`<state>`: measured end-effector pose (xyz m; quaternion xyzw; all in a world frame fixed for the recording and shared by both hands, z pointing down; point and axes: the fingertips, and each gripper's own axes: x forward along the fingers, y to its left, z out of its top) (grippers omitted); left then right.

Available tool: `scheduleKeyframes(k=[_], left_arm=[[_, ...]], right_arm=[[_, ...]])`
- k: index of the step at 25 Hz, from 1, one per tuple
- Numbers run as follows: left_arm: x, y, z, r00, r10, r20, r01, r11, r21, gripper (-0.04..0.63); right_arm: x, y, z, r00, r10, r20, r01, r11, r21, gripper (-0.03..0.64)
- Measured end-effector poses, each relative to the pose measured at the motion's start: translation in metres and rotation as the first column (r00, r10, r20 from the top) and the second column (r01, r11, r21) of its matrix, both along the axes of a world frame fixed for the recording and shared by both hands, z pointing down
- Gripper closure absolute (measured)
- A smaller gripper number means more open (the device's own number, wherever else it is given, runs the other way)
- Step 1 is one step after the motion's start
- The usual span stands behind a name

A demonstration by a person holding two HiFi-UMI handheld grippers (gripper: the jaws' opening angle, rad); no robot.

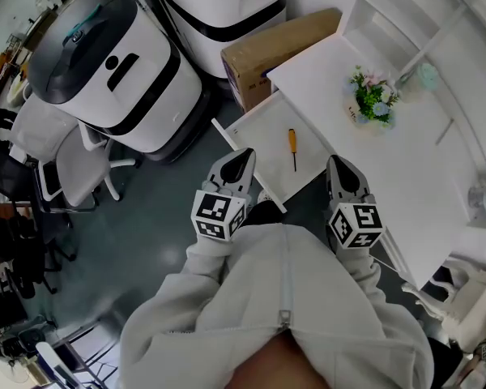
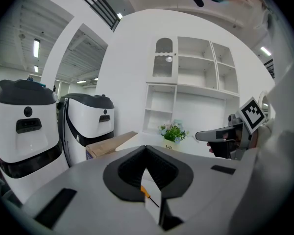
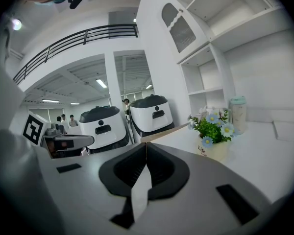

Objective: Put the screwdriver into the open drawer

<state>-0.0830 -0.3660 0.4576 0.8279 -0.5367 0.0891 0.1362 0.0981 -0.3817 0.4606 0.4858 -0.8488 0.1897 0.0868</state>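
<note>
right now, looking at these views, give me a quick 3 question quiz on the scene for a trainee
1. True or false: the left gripper is holding the screwdriver.
2. Where does the screwdriver lie? A) on the cardboard box B) in the open drawer C) beside the flower pot
3. Fill in: the jaws of the left gripper and the right gripper are both ____.

Key: 1 false, it lies free of both grippers. 2 B. 3 shut, with nothing between them.
</note>
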Motion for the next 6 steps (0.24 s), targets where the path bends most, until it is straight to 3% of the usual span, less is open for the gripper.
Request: scheduleKeyframes(k=[6], left_arm=[[0.0042, -0.0031, 0.0059, 1.000, 0.009, -0.004, -0.009, 1.000, -0.013, 0.579]], right_arm=[[0.0024, -0.0020, 0.0035, 1.000, 0.004, 0.001, -0.004, 1.000, -0.008, 0.584]])
